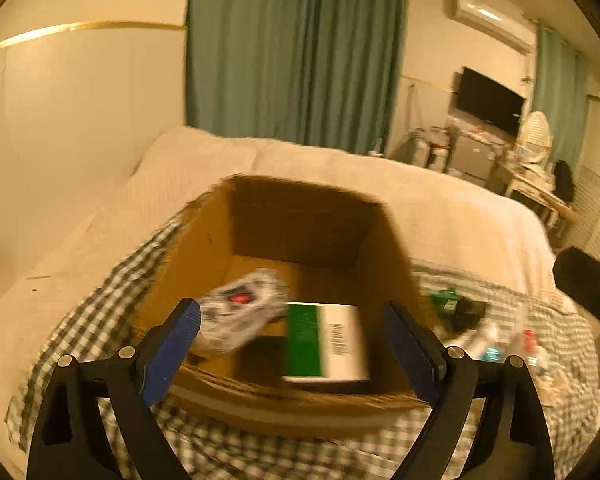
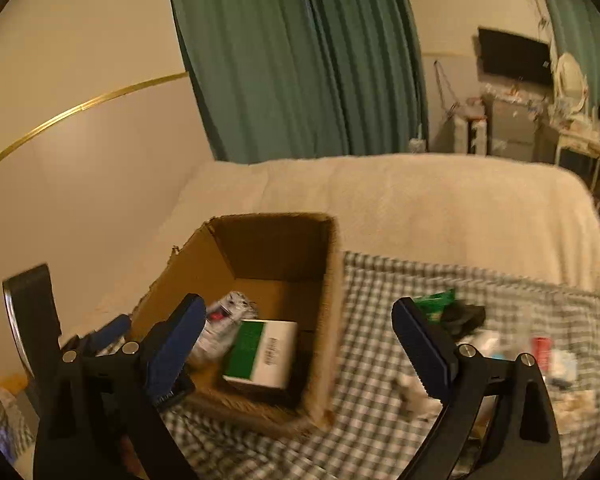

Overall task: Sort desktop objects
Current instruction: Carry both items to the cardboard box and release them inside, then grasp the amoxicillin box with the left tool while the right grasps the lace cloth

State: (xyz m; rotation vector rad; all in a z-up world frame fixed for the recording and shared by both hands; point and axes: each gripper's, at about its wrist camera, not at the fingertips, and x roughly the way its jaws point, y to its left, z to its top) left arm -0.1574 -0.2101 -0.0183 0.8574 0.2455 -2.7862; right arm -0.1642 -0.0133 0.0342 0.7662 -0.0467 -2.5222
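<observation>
An open cardboard box (image 1: pixel 204 248) (image 2: pixel 328 280) stands on a checked cloth (image 1: pixel 100 320) (image 2: pixel 380 420) on a bed. Inside lie a green-and-white box (image 1: pixel 324 340) (image 2: pixel 264 348), a blurred white patterned packet with a red spot (image 1: pixel 240 308) (image 2: pixel 232 312) and a dark flat thing (image 1: pixel 260 356). My left gripper (image 1: pixel 290 312) is open above the box's near edge, the packet close to its left finger, nothing pressed between the pads. My right gripper (image 2: pixel 300 304) is open over the box's right wall and holds nothing.
Loose items lie on the cloth right of the box: a green packet (image 1: pixel 446 300) (image 2: pixel 436 302), a black thing (image 1: pixel 468 314) (image 2: pixel 464 316), a red item (image 1: pixel 530 338) (image 2: pixel 540 350) and small bottles. A cream blanket (image 2: pixel 420 200) lies beyond; the wall is at left.
</observation>
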